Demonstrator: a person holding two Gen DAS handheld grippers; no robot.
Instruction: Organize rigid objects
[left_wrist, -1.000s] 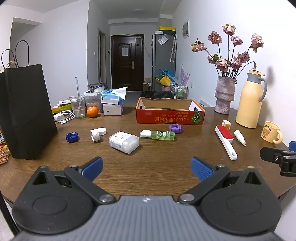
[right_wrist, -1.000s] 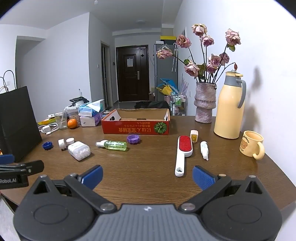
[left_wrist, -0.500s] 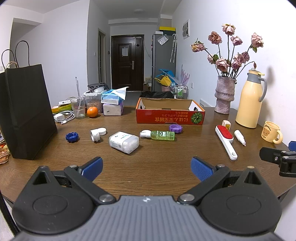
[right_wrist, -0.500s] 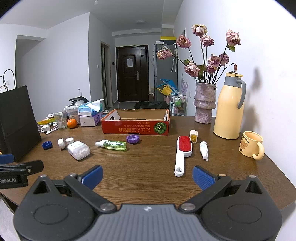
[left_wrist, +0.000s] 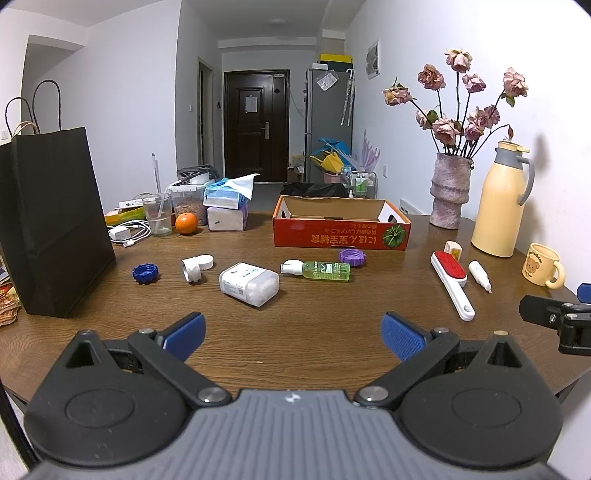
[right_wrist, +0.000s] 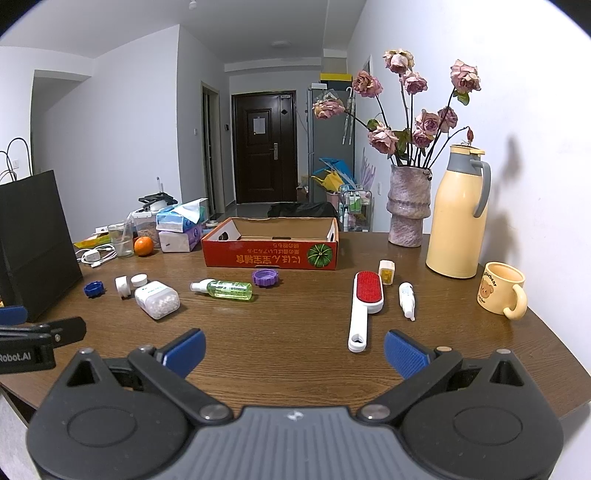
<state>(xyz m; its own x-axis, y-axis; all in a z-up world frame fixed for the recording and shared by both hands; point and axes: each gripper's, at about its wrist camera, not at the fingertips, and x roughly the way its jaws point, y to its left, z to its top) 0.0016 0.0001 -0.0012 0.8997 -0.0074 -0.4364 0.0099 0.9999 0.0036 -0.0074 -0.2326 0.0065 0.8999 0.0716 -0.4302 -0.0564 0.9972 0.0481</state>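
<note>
Though lying flat, green bottle (left_wrist: 325, 271)

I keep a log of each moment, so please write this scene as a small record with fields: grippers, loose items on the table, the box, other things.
left gripper: open, above the near table edge, holds nothing
right gripper: open, holds nothing
box: red cardboard, open top, nothing visible inside
items left of centre: blue cap, white cap, pill box
items centre: green bottle lying flat, purple cap
items right: lint brush, white tube, small yellow case
others: mug, thermos, vase, black bag
</note>
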